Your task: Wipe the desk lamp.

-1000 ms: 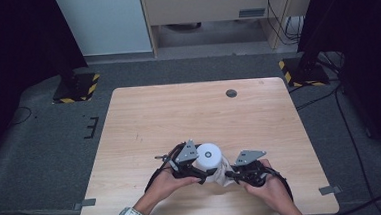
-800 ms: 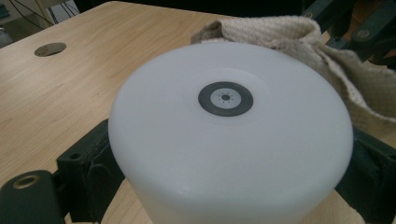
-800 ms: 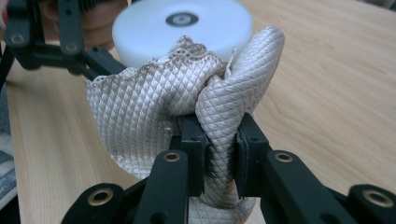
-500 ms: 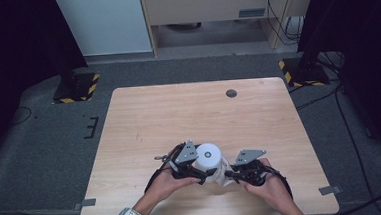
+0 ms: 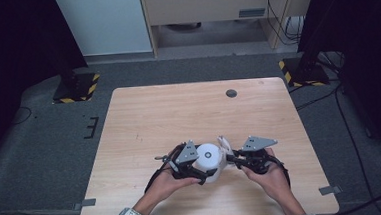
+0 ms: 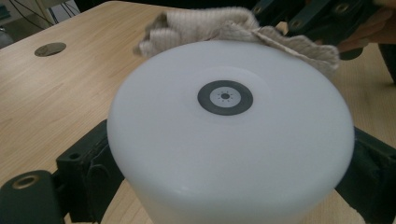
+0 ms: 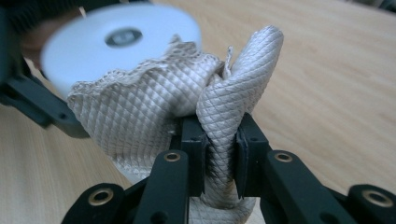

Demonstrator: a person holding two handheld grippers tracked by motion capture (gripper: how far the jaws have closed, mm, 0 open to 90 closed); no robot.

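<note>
Step in hand, by judgement: wiping the white round plastic cylinder with the beige quilted cloth; the cylinder sits at lower centre of the high view, clamped between the jaws of the left gripper; the right gripper pinches a fold of the cloth against the cylinder's side. The next move calls for dragging the cloth across the surface while the left grip holds firm. A dark round grommet lies on the wooden table at upper right, well apart; nothing obstructs.

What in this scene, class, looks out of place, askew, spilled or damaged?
Nothing stands out. The left tool grips a white cylinder, undamaged as far as shown; the right tool pinches a bunched cream cloth against its side. The table shows no spill, just a small dark disc near the far edge.
</note>
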